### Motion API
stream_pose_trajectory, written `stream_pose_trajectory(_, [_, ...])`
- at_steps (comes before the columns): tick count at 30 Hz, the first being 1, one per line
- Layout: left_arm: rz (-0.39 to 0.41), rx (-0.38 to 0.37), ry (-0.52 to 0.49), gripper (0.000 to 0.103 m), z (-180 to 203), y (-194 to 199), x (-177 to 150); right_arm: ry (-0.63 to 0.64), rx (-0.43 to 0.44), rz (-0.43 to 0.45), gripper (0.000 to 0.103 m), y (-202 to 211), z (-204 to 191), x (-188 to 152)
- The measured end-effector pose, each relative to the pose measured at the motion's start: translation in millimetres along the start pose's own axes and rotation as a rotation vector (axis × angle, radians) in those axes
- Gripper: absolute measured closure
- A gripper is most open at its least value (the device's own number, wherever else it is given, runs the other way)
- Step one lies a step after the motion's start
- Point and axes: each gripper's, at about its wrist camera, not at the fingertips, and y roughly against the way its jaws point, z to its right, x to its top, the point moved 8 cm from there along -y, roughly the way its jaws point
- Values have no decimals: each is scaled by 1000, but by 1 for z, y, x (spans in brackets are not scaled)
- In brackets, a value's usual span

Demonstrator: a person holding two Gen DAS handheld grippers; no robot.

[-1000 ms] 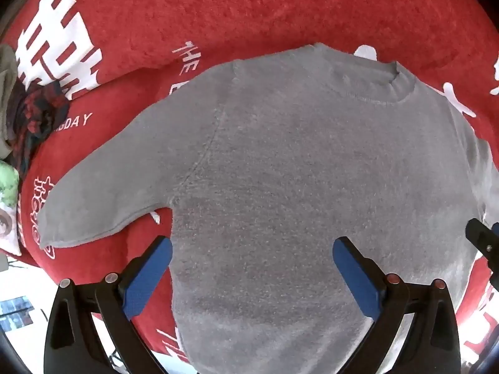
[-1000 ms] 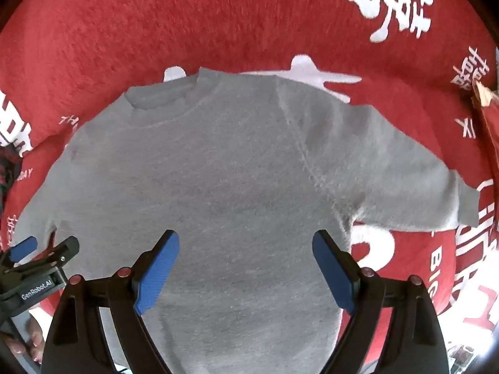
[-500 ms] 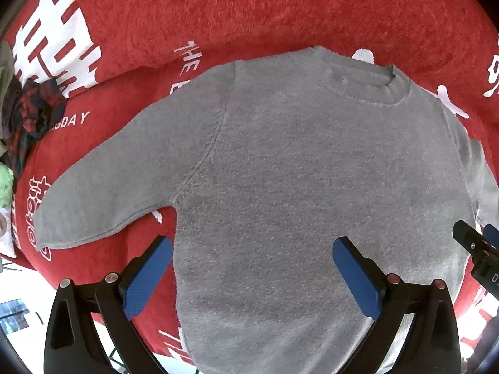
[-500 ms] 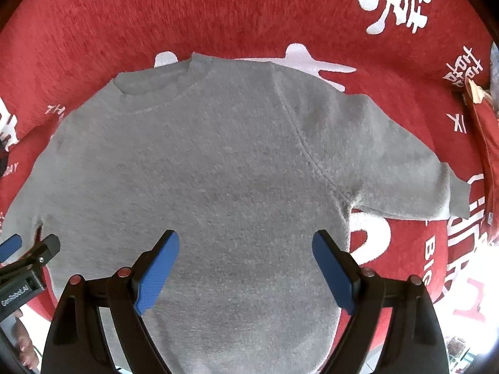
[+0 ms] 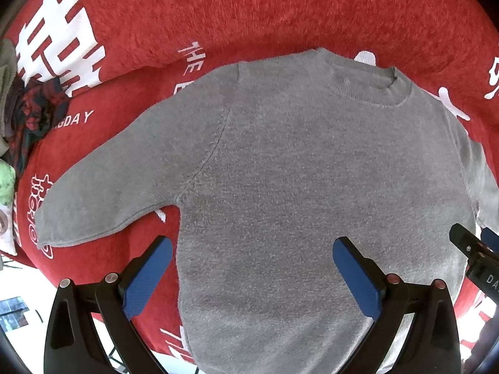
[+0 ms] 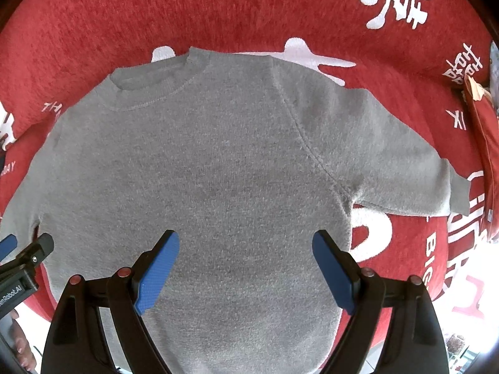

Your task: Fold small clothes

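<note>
A small grey sweater (image 5: 296, 171) lies flat, front up, on a red blanket (image 5: 218, 9) with white print; its collar points away and both sleeves are spread out. It also shows in the right wrist view (image 6: 218, 171). My left gripper (image 5: 252, 246) is open and empty above the sweater's lower left part. My right gripper (image 6: 245, 240) is open and empty above the lower right part. Each gripper's tip shows at the edge of the other's view.
A dark red plaid garment (image 5: 34, 115) and other bunched clothes lie at the blanket's far left. A red item with a tan tag (image 6: 477, 99) sits at the far right. The blanket's near edge (image 6: 461, 280) drops to a bright floor.
Both grippers have drifted slightly toward the sweater and to the left in view; the sweater has not moved. Both stay open.
</note>
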Motion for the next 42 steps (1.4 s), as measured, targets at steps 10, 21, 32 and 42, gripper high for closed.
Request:
stream_pose_trajectory(10, [-2,0,1,0,0,2,-1,-2,1,-3,13,-2,1,-3])
stream_pose_trajectory(21, [-6,5,7,0,1,2,-5,-2,6,-4,13,-2,2,-5])
stream_pose_trajectory(32, [-5,4,9,0,-2,2,-8,-1,5,-14,13,-3,2,-7])
stream_pose_trajectory(42, [2,4,-6,0,0,3,-4,-8,23,-7,13,1,-4,-3])
